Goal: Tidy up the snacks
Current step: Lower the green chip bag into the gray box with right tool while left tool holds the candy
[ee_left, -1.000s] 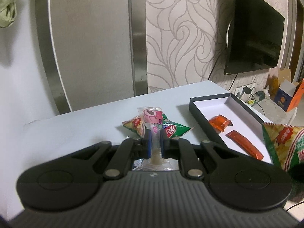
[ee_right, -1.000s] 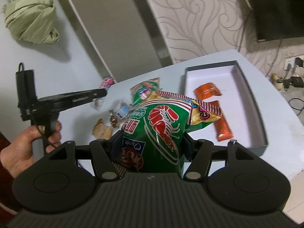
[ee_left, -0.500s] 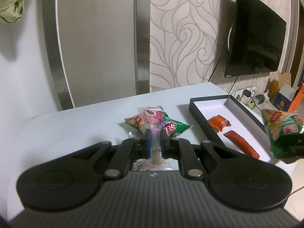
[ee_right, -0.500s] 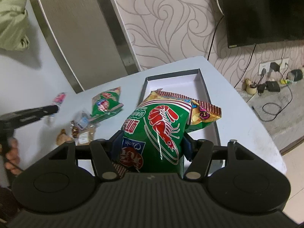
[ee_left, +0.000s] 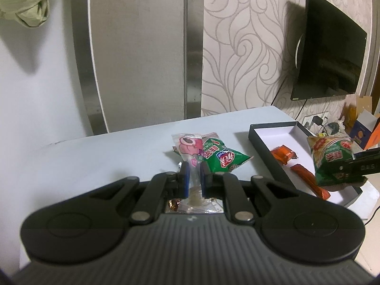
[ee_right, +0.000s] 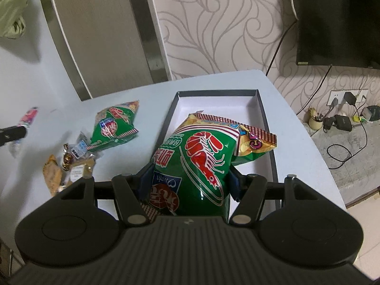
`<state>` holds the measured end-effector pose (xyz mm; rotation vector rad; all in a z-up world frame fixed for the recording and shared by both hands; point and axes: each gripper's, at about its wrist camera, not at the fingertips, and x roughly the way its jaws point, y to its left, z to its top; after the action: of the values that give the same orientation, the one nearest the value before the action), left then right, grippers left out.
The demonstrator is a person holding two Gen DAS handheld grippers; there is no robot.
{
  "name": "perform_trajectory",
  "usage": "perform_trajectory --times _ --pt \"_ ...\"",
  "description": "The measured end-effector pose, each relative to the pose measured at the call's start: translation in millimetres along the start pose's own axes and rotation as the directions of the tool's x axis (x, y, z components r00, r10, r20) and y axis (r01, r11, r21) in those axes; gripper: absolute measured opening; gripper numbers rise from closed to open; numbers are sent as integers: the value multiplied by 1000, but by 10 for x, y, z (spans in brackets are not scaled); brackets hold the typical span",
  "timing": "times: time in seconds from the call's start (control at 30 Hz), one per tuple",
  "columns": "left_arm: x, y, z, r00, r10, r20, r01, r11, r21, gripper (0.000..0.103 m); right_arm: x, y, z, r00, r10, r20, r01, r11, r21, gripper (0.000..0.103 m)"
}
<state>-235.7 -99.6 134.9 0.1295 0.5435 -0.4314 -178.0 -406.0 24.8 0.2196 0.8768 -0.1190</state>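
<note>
Shrimp-chip bag (ee_right: 194,163), green with a red prawn print and a gold crimped top, is clamped at its lower half between the pads of the right gripper (ee_right: 190,180), whose jaws stand part-way apart on its puffed body; it hangs over the near end of the black box (ee_right: 260,104). Judged light, air-filled and crushable, with slick film; best held across the belly as now, or by the crimped seam, with gentle pressure. At 10 o'clock in the right wrist view lies a second green bag (ee_right: 114,128) on the pale table (ee_right: 292,147), with small loose sweets (ee_right: 71,163) nearer at 9 o'clock. Left gripper (ee_left: 194,178) is closed tight on a thin clear pink-printed sweet wrapper (ee_left: 188,149), soft and near weightless. Farther, at 2 o'clock in the left wrist view, two orange packets (ee_left: 285,154) lie on the box's white floor.
</note>
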Motion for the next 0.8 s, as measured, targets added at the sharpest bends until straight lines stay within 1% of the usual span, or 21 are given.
perform_trajectory --times 0.2,0.4,0.5,0.53,0.63,0.73,0.8 --pt "-20 -30 -7 1000 0 1 0 1000 13 13 240 -35 12 999 -7 -37 7 1000 -8 68" --pt "-21 -58 5 1000 -6 1 6 1000 27 13 434 -54 69 998 -21 -56 20 1000 -20 68" --pt "-23 -73 5 1000 -12 1 12 999 35 13 510 -48 68 997 -14 -73 13 1000 -16 69" --pt "-24 -77 4 1000 -13 0 13 999 38 13 544 -45 63 996 -11 -93 10 1000 -12 71" --pt "-29 -80 2 1000 -24 -1 24 999 42 13 541 -54 46 994 -26 -103 26 1000 2 88" --pt "2 -103 11 999 -40 -6 40 998 45 13 435 -53 14 995 -51 -83 51 999 -4 91" --pt "23 -136 22 998 -60 -8 60 997 51 13 349 -75 -3 995 -65 -72 65 998 4 91"
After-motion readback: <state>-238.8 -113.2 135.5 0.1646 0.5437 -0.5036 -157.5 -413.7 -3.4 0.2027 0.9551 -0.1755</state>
